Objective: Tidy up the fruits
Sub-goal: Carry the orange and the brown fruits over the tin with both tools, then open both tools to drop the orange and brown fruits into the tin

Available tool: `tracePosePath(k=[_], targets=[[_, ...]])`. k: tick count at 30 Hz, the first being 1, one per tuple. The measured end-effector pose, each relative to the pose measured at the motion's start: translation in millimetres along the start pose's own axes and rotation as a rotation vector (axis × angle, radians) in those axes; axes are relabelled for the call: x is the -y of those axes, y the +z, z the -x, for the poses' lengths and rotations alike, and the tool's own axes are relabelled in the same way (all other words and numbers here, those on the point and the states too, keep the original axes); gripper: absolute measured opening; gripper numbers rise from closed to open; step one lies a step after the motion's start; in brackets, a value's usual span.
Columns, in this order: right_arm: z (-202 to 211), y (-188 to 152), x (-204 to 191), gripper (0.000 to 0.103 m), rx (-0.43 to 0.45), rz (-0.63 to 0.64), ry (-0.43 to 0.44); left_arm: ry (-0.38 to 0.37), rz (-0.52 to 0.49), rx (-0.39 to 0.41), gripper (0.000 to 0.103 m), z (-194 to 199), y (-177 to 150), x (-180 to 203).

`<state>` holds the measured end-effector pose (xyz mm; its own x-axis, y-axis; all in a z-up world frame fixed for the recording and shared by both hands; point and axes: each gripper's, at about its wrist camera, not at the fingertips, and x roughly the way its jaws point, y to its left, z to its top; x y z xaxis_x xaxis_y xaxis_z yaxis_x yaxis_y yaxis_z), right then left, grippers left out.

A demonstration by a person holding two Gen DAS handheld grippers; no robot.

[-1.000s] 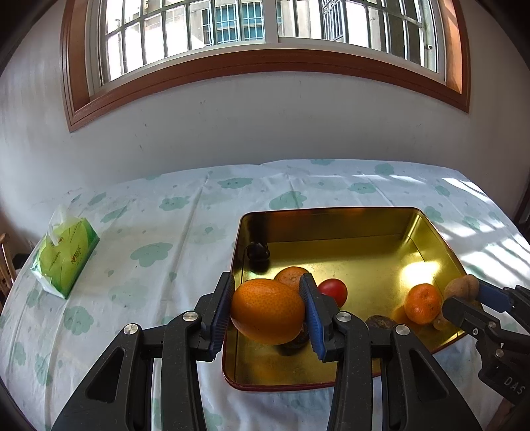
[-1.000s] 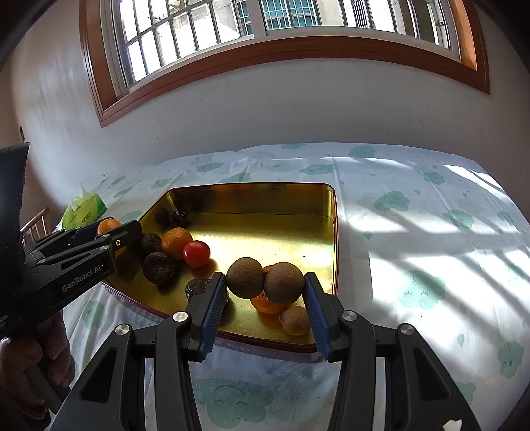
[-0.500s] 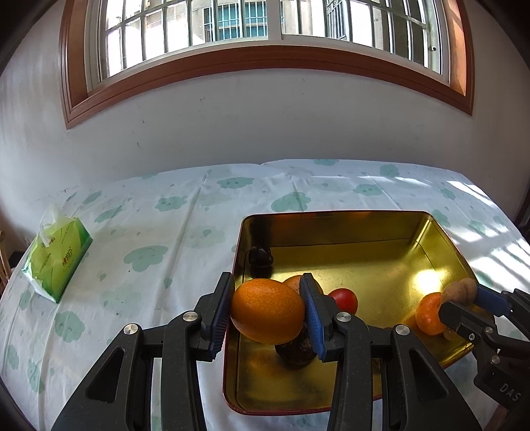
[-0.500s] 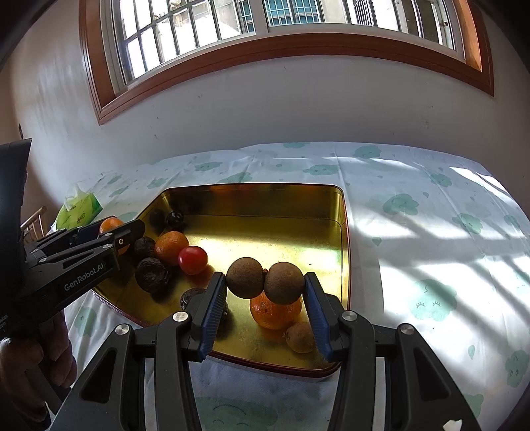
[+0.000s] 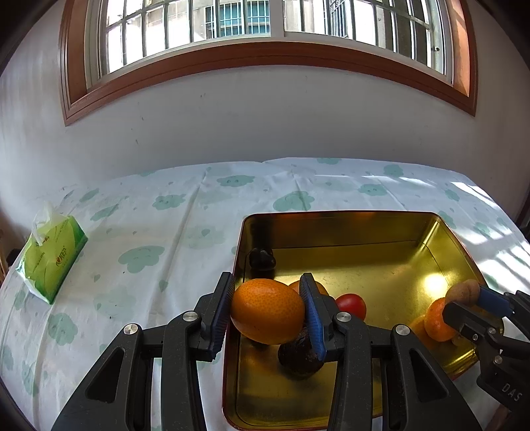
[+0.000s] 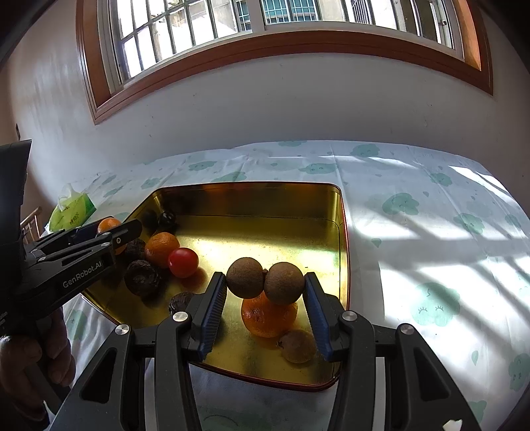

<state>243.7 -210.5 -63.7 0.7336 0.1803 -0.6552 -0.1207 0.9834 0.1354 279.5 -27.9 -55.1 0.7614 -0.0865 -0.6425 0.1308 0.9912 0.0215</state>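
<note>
Fingers of left gripper (image 5: 267,311) clamp one orange (image 5: 267,311); right gripper (image 6: 265,285) clamps two brown longans (image 6: 265,281) over the gold tray (image 6: 251,202).

A room in a home.
A barred window (image 5: 265,30) in a wooden frame, a cloud-print tablecloth (image 5: 172,232), a tissue pack (image 5: 53,255).

Both grippers: matte black plastic frames w/ triangular cutouts, silver round screws at the pivots, ribbed blue pads on the fingers. Left gripper (image 5: 267,313) seen side-on from right cam: white "GenRobot.AI" lettering. Right gripper (image 6: 265,298) side shows "DAS". Hand (image 6: 29,364) bare, no sleeve visible.
</note>
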Motion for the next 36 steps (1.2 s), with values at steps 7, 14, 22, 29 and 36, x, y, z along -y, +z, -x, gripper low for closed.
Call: tracePosePath(k=[7,14,22,29,36], targets=[[-3.0,0.0,-1.9,0.045,0.015,0.003,0.009,0.006,0.002,0.011,0.042,-5.2,0.3,-1.2],[-5.9,-0.5,-3.5,0.045,0.026,0.005,0.012,0.005,-0.017,0.026,0.051,-3.8,2.2,3.2],[-5.3,-0.5,-2.3,0.046,0.041,-0.007,0.016,0.019,-0.015,0.057,0.065,-1.8,0.5,3.2],[-0.5,0.3,1.0,0.052,0.072,-0.029,0.022,0.009,0.0,0.068,0.066,-0.6,1.1,1.6],[5.2,-4.9,0.3,0.052,0.074,-0.041,0.029,0.004,0.012,0.092,0.066,4.6,-2.1,0.9]])
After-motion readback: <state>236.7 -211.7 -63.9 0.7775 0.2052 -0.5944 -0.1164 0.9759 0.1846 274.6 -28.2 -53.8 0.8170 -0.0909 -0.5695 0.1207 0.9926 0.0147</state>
